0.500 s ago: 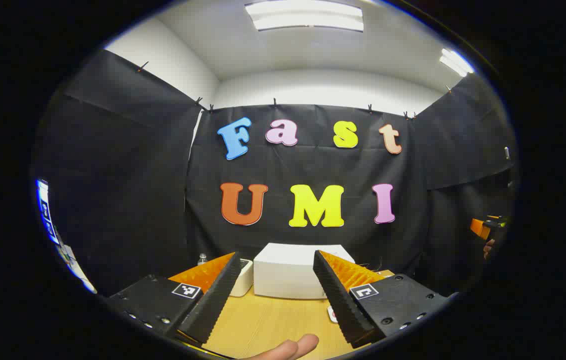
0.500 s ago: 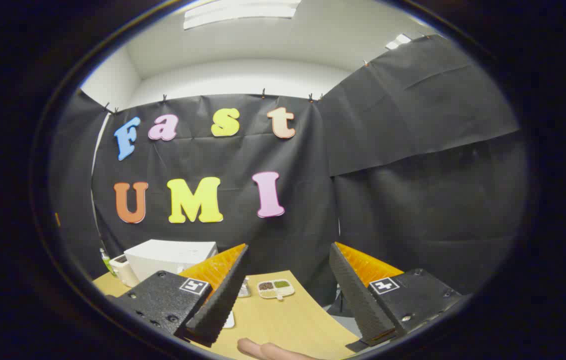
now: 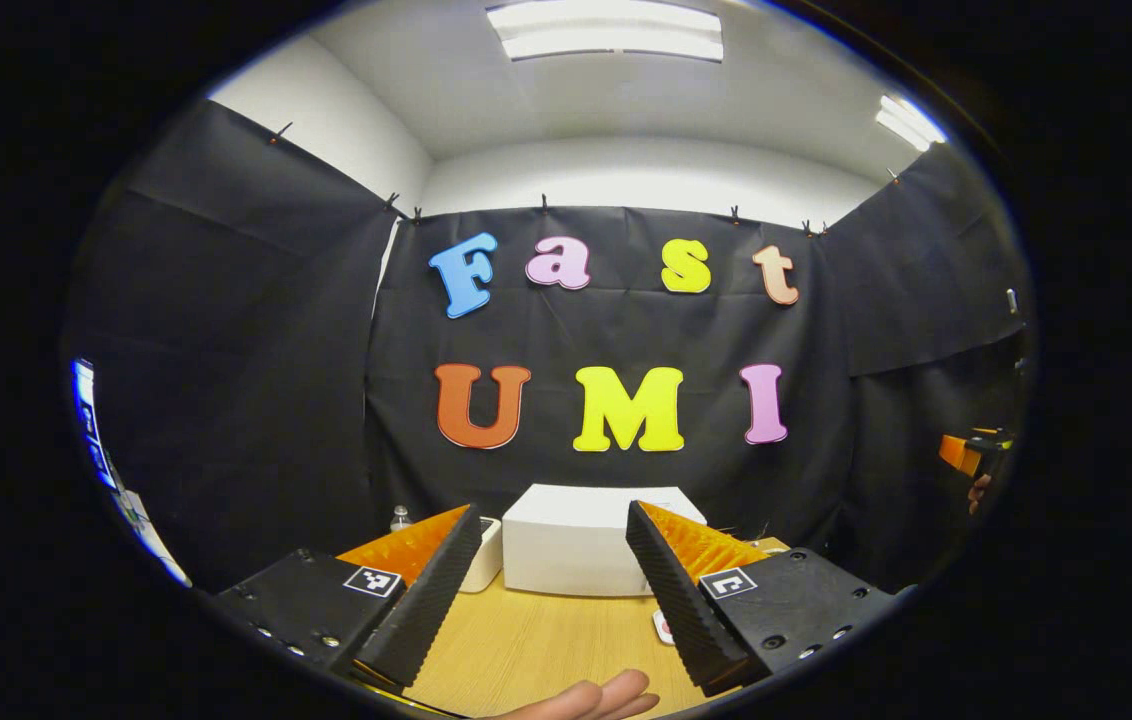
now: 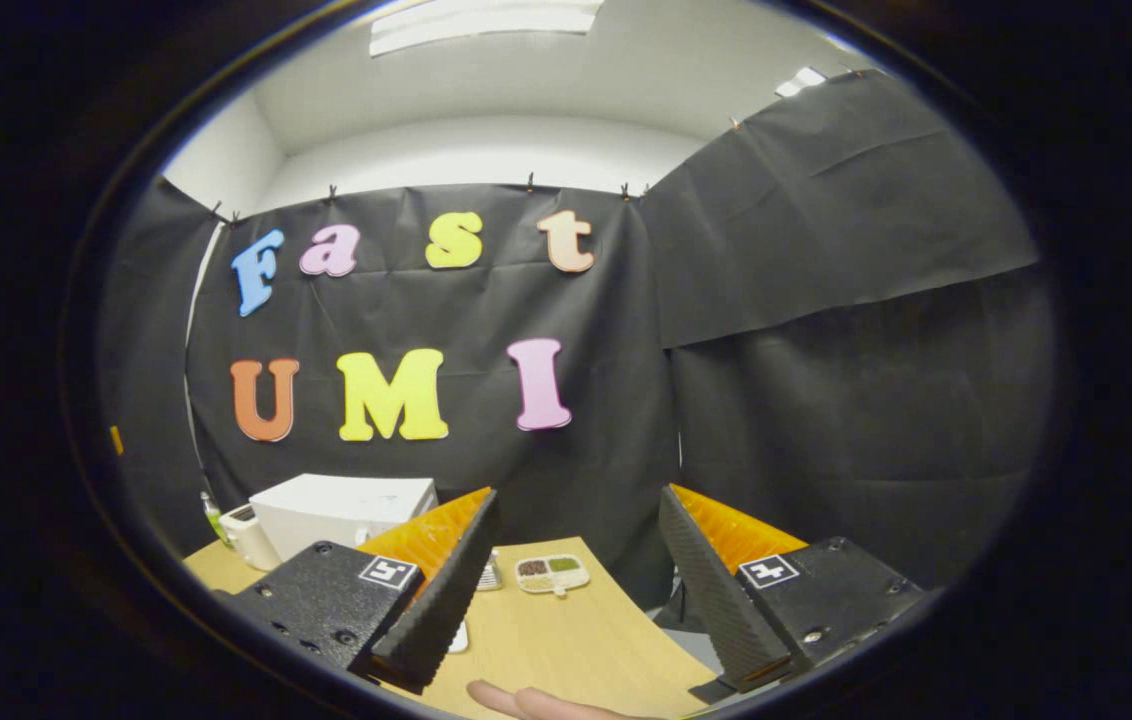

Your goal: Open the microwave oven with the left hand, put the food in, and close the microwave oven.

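So both claws hang released and empty above the worktop (image 3: 526, 650), the left claw (image 3: 551, 600) aimed at the white microwave (image 3: 576, 545) by the back cloth, presumably to reach its door. The food tray (image 4: 551, 576) waits ahead of the right claw (image 4: 576, 600). The door handle is hidden behind fingers.

I count one white microwave oven (image 3: 576, 540) at the lower middle of the left gripper view, one small white appliance (image 3: 486, 552) touching its left side, one bottle (image 3: 400, 518), and one food tray (image 4: 551, 575) with two fillings on one table (image 4: 576, 640).
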A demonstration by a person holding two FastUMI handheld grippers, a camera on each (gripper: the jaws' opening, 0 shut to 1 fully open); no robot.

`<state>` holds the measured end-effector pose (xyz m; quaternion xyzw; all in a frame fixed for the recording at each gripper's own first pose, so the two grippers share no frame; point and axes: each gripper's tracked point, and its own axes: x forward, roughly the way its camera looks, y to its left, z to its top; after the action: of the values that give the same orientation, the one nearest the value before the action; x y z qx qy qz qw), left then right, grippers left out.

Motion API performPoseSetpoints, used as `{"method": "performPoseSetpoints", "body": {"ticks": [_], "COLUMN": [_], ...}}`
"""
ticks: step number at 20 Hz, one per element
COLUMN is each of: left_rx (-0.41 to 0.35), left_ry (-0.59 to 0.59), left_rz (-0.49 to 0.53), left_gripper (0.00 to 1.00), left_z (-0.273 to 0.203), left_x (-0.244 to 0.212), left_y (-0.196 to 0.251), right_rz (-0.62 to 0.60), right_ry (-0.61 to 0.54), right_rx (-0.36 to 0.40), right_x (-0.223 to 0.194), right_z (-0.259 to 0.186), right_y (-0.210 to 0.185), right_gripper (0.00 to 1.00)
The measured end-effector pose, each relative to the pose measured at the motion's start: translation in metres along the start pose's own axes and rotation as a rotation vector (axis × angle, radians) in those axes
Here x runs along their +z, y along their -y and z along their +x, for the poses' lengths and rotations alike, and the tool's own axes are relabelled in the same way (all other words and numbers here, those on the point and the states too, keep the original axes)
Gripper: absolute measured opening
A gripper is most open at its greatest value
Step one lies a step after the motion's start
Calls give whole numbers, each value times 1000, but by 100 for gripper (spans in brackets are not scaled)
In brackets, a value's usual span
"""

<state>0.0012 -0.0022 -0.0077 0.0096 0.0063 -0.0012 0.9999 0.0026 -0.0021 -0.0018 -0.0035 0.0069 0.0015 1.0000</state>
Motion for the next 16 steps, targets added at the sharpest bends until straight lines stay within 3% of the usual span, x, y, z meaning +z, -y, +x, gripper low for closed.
{"method": "performPoseSetpoints", "body": {"ticks": [4,5,6,7,8,9,10,11,12,14,15,16], "left_rx": [-4,-8,-13,-12,-8,-5,-5,-5,-8,-39,-51,-58], "left_ry": [-8,-10,-11,-10,-8,-2,6,10,8,-20,-32,-38], "left_rz": [2,0,-1,1,6,15,25,29,23,9,3,-1], "left_gripper": [92,92,92,92,92,92,92,92,92,92,92,92], "left_z": [2,2,4,5,6,9,14,19,25,39,48,58], "left_x": [-3,-5,-5,-6,-7,-8,-7,-9,-11,-20,-23,-25], "left_y": [1,2,3,3,3,5,6,10,15,31,36,41], "right_rz": [-8,-10,-11,-12,-14,-16,-19,-18,-14,-10,-9,-11], "right_ry": [9,11,13,15,17,22,28,36,44,44,41,41], "right_rx": [-3,-1,3,6,10,12,8,1,1,20,29,35], "right_x": [1,1,1,1,1,1,2,3,5,4,3,4], "right_z": [0,0,-1,-1,-2,-2,-1,1,2,7,9,13], "right_y": [0,-1,-2,-3,-4,-4,-4,-4,-5,-13,-15,-16], "right_gripper": [100,94,94,100,94,100,100,94,100,93,100,100]}}
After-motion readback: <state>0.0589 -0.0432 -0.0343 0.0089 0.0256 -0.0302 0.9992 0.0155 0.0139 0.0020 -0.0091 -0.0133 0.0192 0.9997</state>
